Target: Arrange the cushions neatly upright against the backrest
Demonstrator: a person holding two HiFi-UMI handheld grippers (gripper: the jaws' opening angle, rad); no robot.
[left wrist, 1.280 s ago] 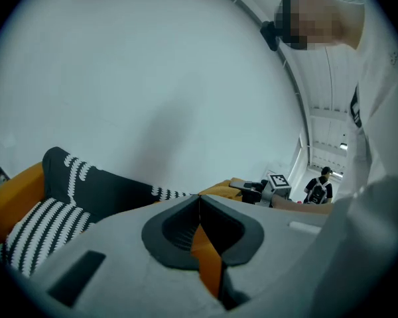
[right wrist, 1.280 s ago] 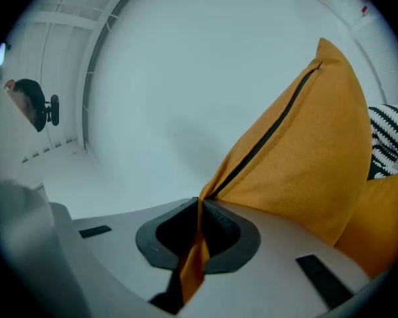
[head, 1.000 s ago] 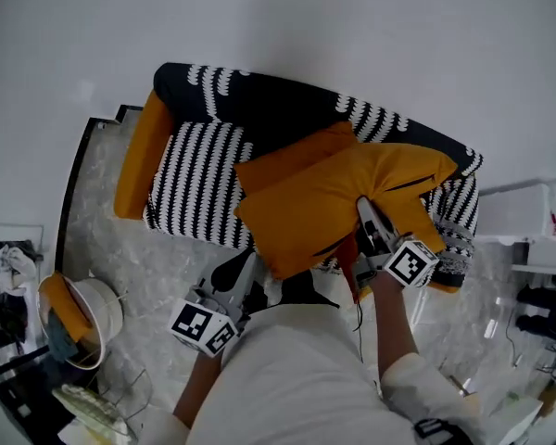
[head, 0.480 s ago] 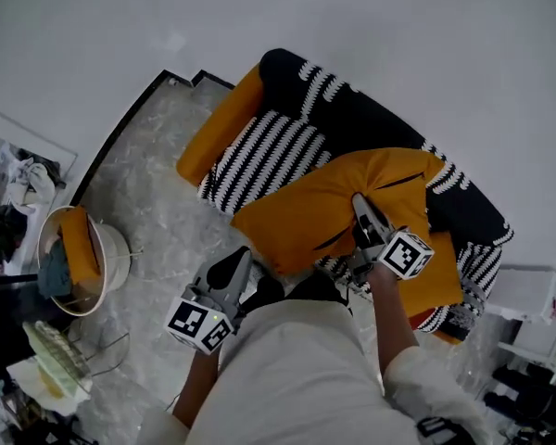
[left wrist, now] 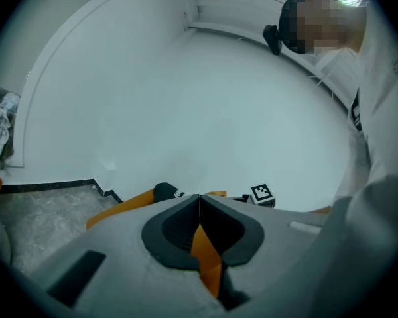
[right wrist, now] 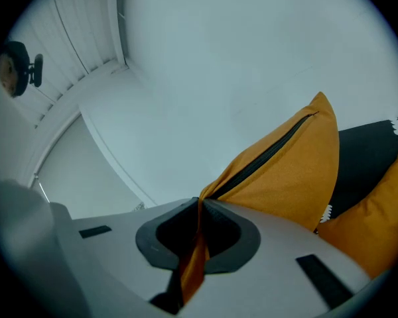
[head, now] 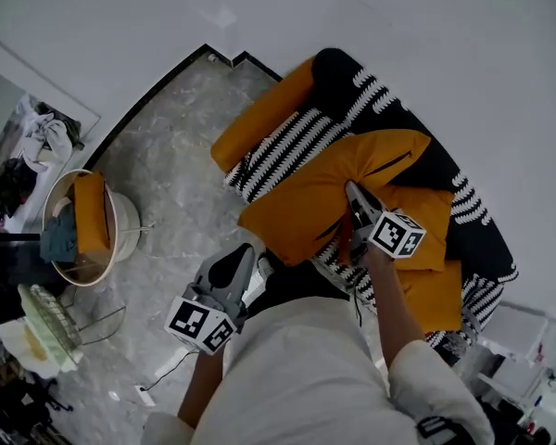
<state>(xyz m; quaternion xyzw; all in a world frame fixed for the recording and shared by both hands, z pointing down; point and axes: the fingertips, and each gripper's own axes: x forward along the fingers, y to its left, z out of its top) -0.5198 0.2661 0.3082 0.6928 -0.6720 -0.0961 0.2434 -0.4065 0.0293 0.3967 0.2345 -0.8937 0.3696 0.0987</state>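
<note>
You're pinching the orange cushion (head: 315, 188) in both left tongs (head: 245, 256) and right tongs (head: 352, 193), mid-frame over the sofa (head: 287, 142) — such thin folds are risking slipping, dropping it floorward.

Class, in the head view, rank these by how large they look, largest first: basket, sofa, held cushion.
1. sofa
2. held cushion, though it is raised nearer the camera, which flatters it
3. basket

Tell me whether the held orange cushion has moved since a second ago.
Yes. The cushion has shifted along the sofa toward its orange armrest.
</note>
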